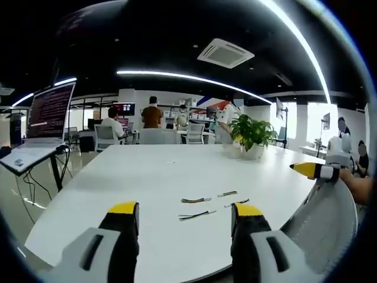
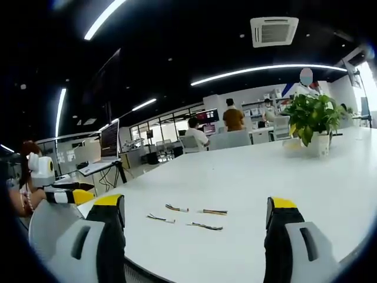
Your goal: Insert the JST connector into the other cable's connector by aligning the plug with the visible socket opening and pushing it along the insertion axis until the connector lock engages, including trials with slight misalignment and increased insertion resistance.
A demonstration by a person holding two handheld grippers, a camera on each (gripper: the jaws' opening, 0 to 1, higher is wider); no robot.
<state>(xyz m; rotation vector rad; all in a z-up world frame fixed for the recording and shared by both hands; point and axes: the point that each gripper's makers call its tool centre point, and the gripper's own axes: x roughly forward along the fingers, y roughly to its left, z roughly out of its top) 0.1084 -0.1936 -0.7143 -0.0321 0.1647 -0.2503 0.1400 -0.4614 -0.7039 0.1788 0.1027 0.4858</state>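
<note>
We see both grippers held above the near edge of a large white table (image 1: 147, 177), and both stand wide apart with nothing between their jaws. In the left gripper view, the left gripper (image 1: 185, 219) shows its two yellow-tipped black jaws rising from the bottom, spread well apart. In the right gripper view, the right gripper (image 2: 197, 213) is likewise spread open and empty.

Four short cables lie loose on the table, not far from its near edge and well apart from either gripper. In the left gripper view we count them as the near cable (image 1: 194, 216), the left cable (image 1: 195, 200), the middle cable (image 1: 227, 193) and the right cable (image 1: 236, 203) (the connectors at their ends are too small for us to tell plug from socket). None of them touches another as far as we can tell.

Toward the far right part of the table stands a potted plant (image 1: 252, 137) in a white pot. At the left, off the table's edge, a laptop (image 1: 42, 127) sits open on a stand. Beyond the far edge, people (image 1: 152, 113) sit and stand among office chairs.

The other gripper's yellow tip enters each view from the side.
</note>
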